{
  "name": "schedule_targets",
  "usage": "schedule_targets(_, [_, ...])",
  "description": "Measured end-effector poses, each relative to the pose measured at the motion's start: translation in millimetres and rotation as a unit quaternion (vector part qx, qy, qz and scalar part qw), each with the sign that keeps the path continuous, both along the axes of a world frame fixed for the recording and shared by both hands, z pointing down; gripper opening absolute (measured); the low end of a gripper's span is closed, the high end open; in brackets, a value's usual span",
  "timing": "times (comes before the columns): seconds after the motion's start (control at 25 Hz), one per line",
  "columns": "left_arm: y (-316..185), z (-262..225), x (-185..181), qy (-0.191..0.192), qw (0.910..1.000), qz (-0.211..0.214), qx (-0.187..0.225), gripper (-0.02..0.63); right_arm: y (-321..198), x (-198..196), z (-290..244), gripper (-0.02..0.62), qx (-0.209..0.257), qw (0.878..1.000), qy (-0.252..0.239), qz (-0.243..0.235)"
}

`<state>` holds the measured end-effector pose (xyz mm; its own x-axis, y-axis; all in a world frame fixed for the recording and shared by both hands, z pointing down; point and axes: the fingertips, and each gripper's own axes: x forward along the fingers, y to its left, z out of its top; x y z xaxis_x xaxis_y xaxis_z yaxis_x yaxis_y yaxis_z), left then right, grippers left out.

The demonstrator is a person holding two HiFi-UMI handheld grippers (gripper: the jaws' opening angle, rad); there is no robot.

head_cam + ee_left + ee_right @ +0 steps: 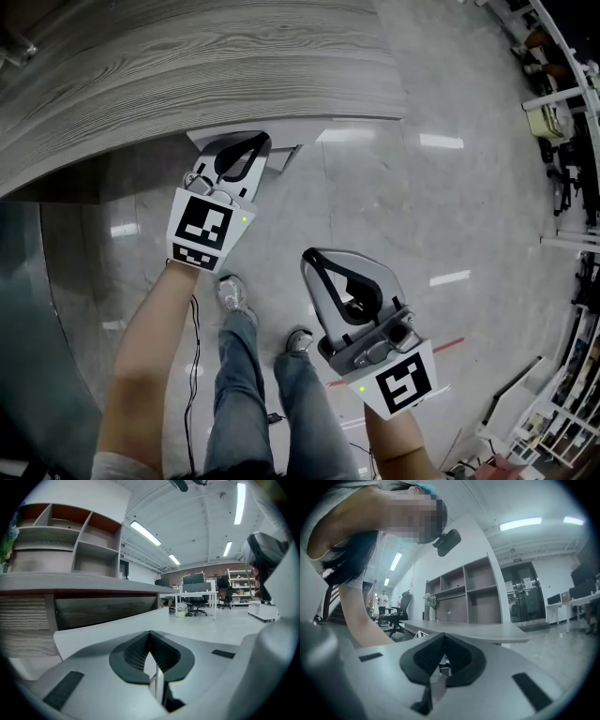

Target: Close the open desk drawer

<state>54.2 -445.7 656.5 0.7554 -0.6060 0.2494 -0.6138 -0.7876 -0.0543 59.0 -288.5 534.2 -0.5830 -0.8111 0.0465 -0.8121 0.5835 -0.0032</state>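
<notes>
The wood-grain desk (187,66) fills the top of the head view. A pale drawer (287,155) sticks out a short way from under its front edge. My left gripper (261,141) is shut with nothing in it. Its tip lies over the drawer's front; I cannot tell if they touch. In the left gripper view the shut left gripper (150,633) points at the drawer's white edge (108,625) below the desk top (93,588). My right gripper (311,255) is shut and empty, held lower and to the right, apart from the drawer. The right gripper view shows the right gripper (443,635) facing the desk (487,631).
The person's legs and shoes (234,298) stand on the glossy floor below the desk. A shelving unit (70,541) rises behind the desk. White racks (562,103) line the right side. Tables and office chairs (201,603) stand far off.
</notes>
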Motion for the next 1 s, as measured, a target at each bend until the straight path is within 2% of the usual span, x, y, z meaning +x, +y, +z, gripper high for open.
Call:
schedule_targets(0.24, [39.4, -21.9, 8.6, 0.023, 0.9985, 0.050, 0.006, 0.006, 2.8, -2.5, -2.9, 0.008, 0.004, 1.000, -0.007, -0.006])
schedule_targets(0.44, [118.4, -95.1, 16.3, 0.043, 0.9941, 0.094, 0.032, 0.006, 30.3, 3.2, -42.7, 0.009, 0.002, 1.000, -0.016, -0.017])
schedule_targets(0.64, [179.1, -176.6, 8.8, 0.091, 0.9934, 0.065, 0.026, 0.006, 65.2, 12.7, -95.3, 0.008, 0.013, 0.999, -0.017, -0.035])
schedule_targets(1.0, [284.2, -309.0, 2.1, 0.113, 0.9912, 0.018, 0.065, 0.006, 144.1, 29.9, -202.5, 0.008, 0.038, 0.997, -0.029, -0.065])
